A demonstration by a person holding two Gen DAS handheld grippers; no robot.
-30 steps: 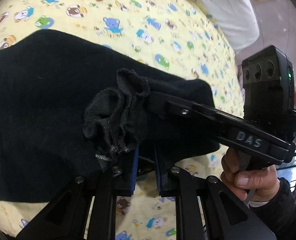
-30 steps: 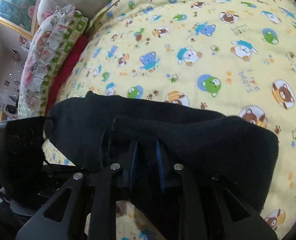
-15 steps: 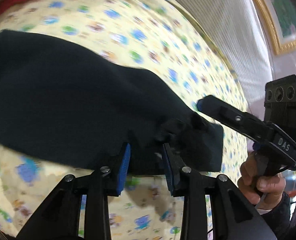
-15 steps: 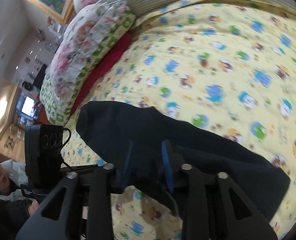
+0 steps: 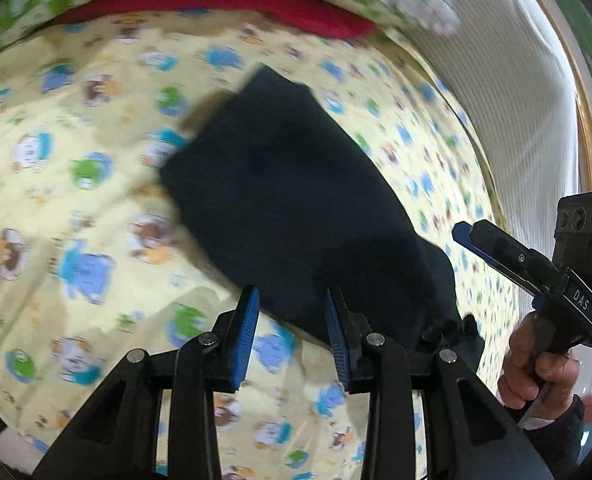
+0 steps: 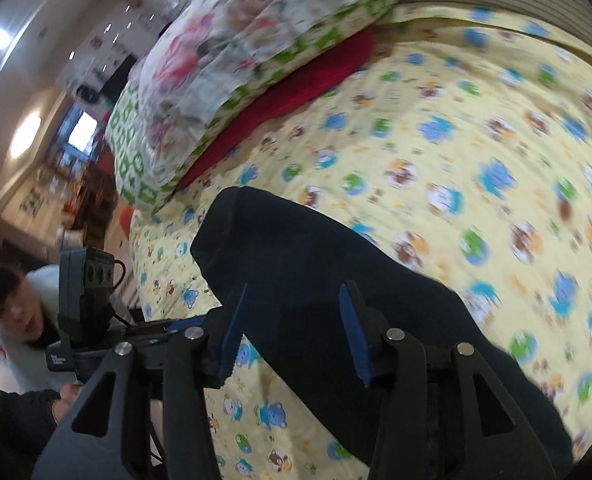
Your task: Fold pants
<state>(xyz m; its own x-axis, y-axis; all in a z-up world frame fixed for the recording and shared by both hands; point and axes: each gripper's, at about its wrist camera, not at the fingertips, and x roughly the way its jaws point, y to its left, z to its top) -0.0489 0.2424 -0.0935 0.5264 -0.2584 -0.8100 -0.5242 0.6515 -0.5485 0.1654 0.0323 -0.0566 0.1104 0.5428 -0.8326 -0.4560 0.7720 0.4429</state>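
Observation:
The black pants (image 5: 296, 200) lie folded in a long flat strip on the yellow cartoon-print bedsheet (image 5: 76, 200). They also show in the right wrist view (image 6: 316, 280). My left gripper (image 5: 292, 320) is open and empty, its blue pads just above the near edge of the pants. My right gripper (image 6: 292, 328) is open and empty, raised over the pants. The right gripper also shows in the left wrist view (image 5: 492, 244), held in a hand at the right, clear of the cloth.
A floral quilt (image 6: 256, 40) and a red blanket (image 6: 308, 88) are stacked at the head of the bed. A white striped headboard (image 5: 516, 100) runs along the far side. A person (image 6: 12, 300) is at the left bed edge.
Both grippers have let go of the pants, opened and pulled back and up. The pants now lie flat on the sheet.

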